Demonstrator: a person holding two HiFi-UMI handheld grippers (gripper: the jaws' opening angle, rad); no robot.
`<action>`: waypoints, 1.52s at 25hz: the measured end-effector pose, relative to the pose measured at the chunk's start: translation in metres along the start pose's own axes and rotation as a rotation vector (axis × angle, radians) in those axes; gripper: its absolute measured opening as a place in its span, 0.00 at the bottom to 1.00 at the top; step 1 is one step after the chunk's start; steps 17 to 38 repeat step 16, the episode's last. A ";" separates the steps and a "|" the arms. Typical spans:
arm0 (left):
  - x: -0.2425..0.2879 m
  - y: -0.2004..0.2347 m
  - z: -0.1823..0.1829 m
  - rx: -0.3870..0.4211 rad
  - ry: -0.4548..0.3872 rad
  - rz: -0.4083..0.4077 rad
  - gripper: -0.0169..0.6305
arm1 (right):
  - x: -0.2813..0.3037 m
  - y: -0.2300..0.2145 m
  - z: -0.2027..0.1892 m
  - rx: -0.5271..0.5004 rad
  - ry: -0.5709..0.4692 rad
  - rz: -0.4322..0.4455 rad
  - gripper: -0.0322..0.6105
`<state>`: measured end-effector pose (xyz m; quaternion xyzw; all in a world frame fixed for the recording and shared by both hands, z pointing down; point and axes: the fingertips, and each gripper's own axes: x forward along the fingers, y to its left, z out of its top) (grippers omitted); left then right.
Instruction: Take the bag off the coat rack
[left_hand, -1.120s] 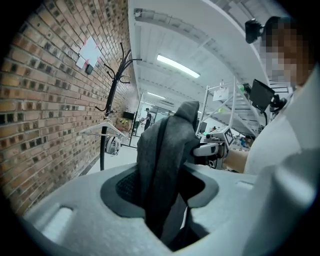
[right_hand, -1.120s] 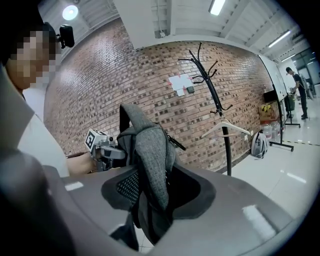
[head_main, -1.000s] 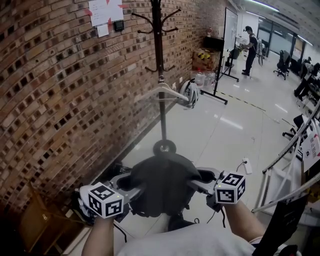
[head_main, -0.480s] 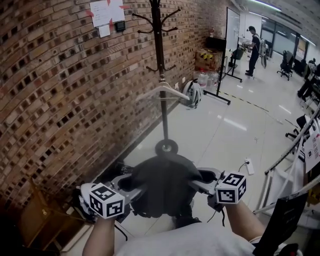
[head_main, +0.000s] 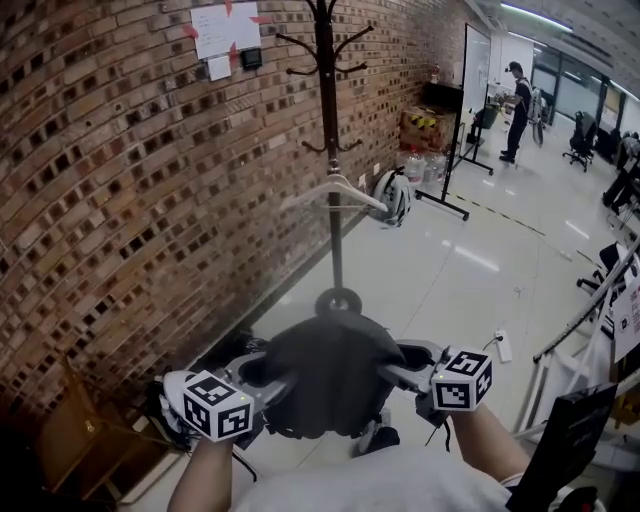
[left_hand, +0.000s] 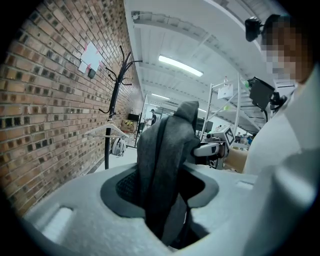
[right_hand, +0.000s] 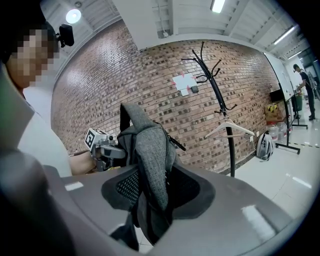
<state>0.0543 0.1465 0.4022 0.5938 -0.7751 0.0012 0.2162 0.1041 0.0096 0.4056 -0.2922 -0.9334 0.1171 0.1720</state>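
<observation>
The dark grey bag (head_main: 330, 375) hangs between both grippers, close to my body and well clear of the black coat rack (head_main: 328, 150) ahead. My left gripper (head_main: 262, 370) is shut on the bag's left side; its own view shows the grey fabric (left_hand: 165, 165) pinched between the jaws. My right gripper (head_main: 405, 362) is shut on the bag's right side, fabric (right_hand: 147, 165) clamped in its jaws. The rack (right_hand: 220, 105) stands by the brick wall with only a white hanger (head_main: 335, 190) on it.
A brick wall (head_main: 120, 200) runs along the left. A white helmet-like bag (head_main: 392, 196) lies on the floor behind the rack's round base (head_main: 338, 300). A whiteboard stand (head_main: 458, 110) and a person (head_main: 518, 110) are far back; chairs and frames crowd the right.
The view has shifted slightly, so the rack now sits a little further right and lower. Both grippers still hold the bag in the same place.
</observation>
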 end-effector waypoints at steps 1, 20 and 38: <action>0.001 0.001 0.001 -0.001 -0.002 0.001 0.31 | 0.001 -0.001 0.002 -0.004 0.000 0.001 0.29; 0.004 0.013 0.012 0.012 -0.009 0.008 0.31 | 0.009 -0.009 0.013 -0.017 -0.009 0.008 0.29; 0.004 0.013 0.012 0.012 -0.009 0.008 0.31 | 0.009 -0.009 0.013 -0.017 -0.009 0.008 0.29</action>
